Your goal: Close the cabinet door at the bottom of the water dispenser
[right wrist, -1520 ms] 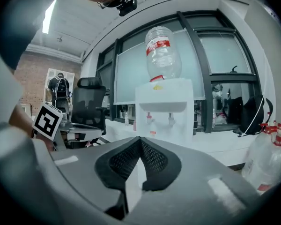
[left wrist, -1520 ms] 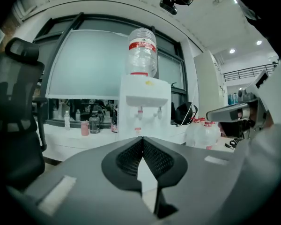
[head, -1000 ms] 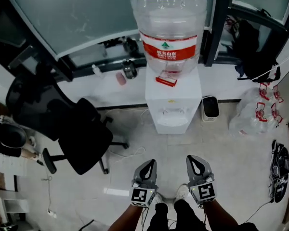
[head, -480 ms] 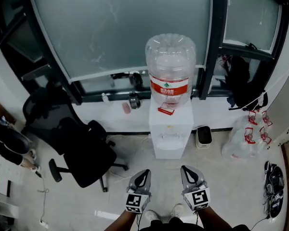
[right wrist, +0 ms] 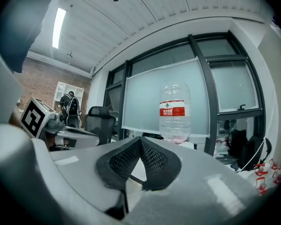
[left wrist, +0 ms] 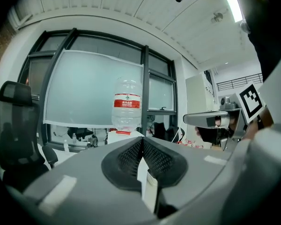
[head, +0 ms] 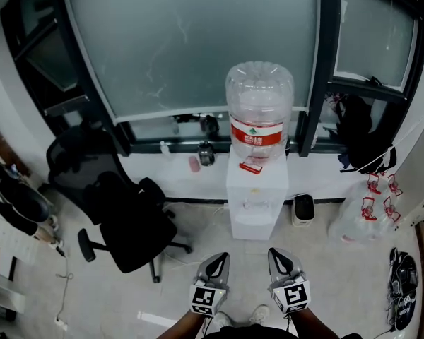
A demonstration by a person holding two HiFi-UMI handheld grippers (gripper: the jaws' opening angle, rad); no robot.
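Observation:
The white water dispenser [head: 257, 202] stands against the window wall with a clear bottle [head: 259, 111] bearing a red label on top. Seen from steeply above, its lower front is foreshortened, and I cannot make out the cabinet door. My left gripper [head: 218, 258] and right gripper [head: 278, 253] hover side by side well short of it, both shut and holding nothing. In the left gripper view the left gripper [left wrist: 142, 139] points at the bottle [left wrist: 126, 102]. The right gripper view has the right gripper [right wrist: 140, 138] below the bottle [right wrist: 174, 110].
A black office chair [head: 120, 214] stands left of the dispenser. A small white bin [head: 303, 207], plastic bags [head: 371, 217] and a dark backpack [head: 360, 136] are to its right. Small bottles line the sill [head: 198, 162]. Shoes [head: 403, 288] lie at far right.
The head view has risen and pulled back, so the dispenser looks smaller and farther off. Both grippers rose together, staying shut and side by side.

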